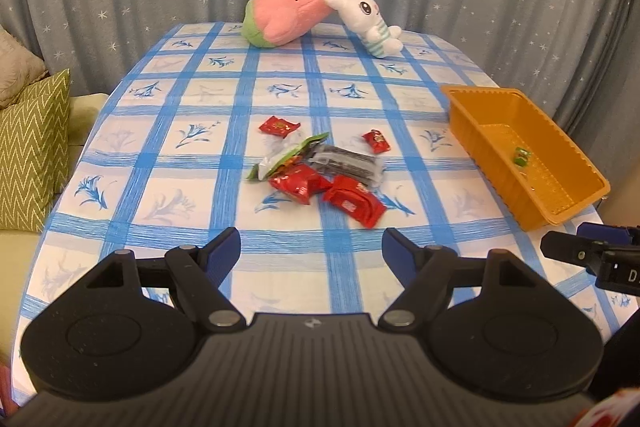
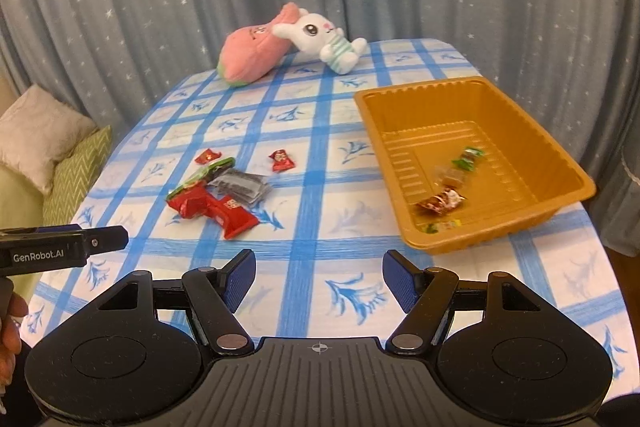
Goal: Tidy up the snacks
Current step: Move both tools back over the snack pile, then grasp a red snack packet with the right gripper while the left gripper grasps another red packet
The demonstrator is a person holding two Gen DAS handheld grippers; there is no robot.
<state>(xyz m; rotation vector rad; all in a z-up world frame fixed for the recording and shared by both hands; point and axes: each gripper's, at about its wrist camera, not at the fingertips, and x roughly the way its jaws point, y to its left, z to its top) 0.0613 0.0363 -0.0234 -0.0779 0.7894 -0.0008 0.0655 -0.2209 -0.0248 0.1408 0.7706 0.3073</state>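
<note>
The left gripper (image 1: pixel 311 247) is hanging wide apart and empty over the near cloth; at its twelve o'clock the snack pile (image 1: pixel 320 175) is lying mid-table, two red candies (image 1: pixel 279 126) sitting apart beyond it; the wrappers are looking light, crinkly and slippery (best pinched by a crimped end, I judge); the right gripper (image 2: pixel 319 277) is likewise gaping with nothing in it; at its two o'clock the orange tray (image 2: pixel 496 227) is overhanging the table's (image 2: pixel 304 211) right edge, so nudging it seems risky; open cloth is lying between.
</note>
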